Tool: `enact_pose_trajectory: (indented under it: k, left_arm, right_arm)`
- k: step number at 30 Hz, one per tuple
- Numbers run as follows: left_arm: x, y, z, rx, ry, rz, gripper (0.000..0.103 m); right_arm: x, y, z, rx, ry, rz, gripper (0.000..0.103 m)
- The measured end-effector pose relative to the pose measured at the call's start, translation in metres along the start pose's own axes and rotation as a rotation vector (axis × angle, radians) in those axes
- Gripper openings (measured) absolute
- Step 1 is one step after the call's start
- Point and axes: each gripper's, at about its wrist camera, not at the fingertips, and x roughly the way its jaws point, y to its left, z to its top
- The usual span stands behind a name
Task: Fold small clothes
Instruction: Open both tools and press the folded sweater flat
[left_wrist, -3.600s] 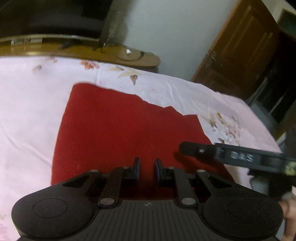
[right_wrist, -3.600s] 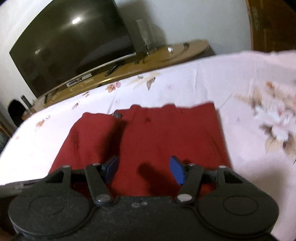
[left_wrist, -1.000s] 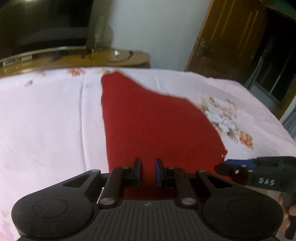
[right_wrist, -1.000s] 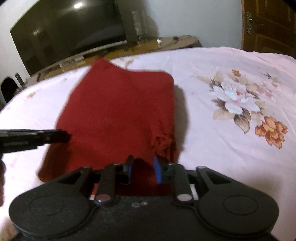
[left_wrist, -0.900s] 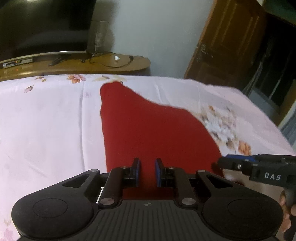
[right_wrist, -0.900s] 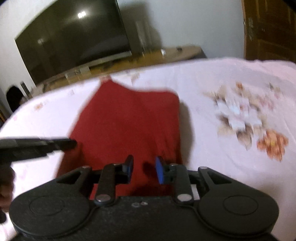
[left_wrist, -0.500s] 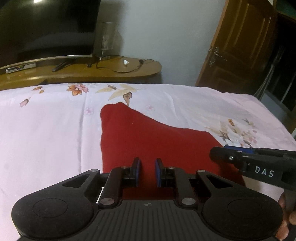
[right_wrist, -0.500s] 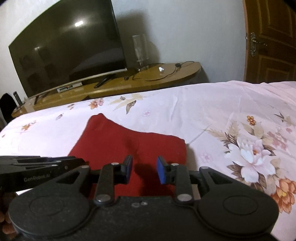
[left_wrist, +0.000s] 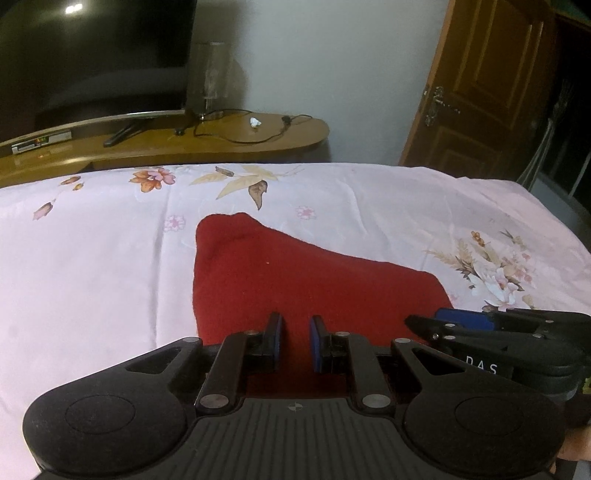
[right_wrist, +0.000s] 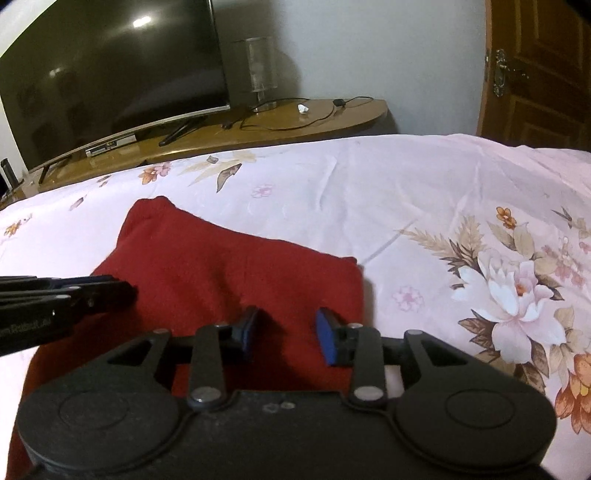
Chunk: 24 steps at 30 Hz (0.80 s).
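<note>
A red garment (left_wrist: 295, 280) lies folded on the pink floral bedsheet (left_wrist: 92, 258), its far corner pointing at the TV stand. My left gripper (left_wrist: 295, 332) sits at its near edge, jaws nearly together with red cloth filling the narrow gap. My right gripper (right_wrist: 286, 328) is over the garment's (right_wrist: 229, 266) near right part. Its jaws are opening, and the blue pads (right_wrist: 327, 339) stand clear of the cloth beneath them. Each gripper shows in the other's view: the right one (left_wrist: 424, 321) low on the right, the left one (right_wrist: 125, 291) at the left edge.
Beyond the bed's far edge stands a wooden TV stand (left_wrist: 221, 140) with a large dark TV (right_wrist: 110, 66), a glass cylinder (right_wrist: 258, 70) and cables. A brown door (left_wrist: 480, 92) is at the right. Bare sheet surrounds the garment.
Both grippers have drawn toward the bed's near side, and the garment now looks shorter and folded over. The right jaws have widened; the left jaws keep the same narrow gap.
</note>
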Motion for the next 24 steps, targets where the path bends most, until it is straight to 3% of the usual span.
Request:
enact_pose_trajectory:
  k: [5, 11, 17, 22, 24]
  left_arm:
    - [-0.007, -0.007, 0.000, 0.035, 0.008, 0.026, 0.016]
    - [-0.043, -0.007, -0.019, 0.047, -0.018, 0.017, 0.016]
    - [-0.083, -0.014, -0.058, 0.074, -0.031, -0.003, 0.017]
    - [-0.079, -0.019, -0.083, 0.067, 0.034, -0.010, 0.017]
    - [-0.077, -0.020, -0.087, 0.074, 0.038, -0.007, 0.017]
  right_arm:
    - [-0.005, 0.000, 0.002, 0.020, -0.004, 0.007, 0.036]
    - [-0.046, -0.001, -0.002, 0.042, -0.058, 0.056, 0.041]
    - [-0.094, 0.011, -0.034, -0.017, -0.081, 0.095, 0.042]
    - [-0.110, 0.020, -0.067, -0.038, -0.062, 0.088, 0.042]
    - [-0.101, 0.020, -0.079, -0.038, -0.008, 0.078, 0.041]
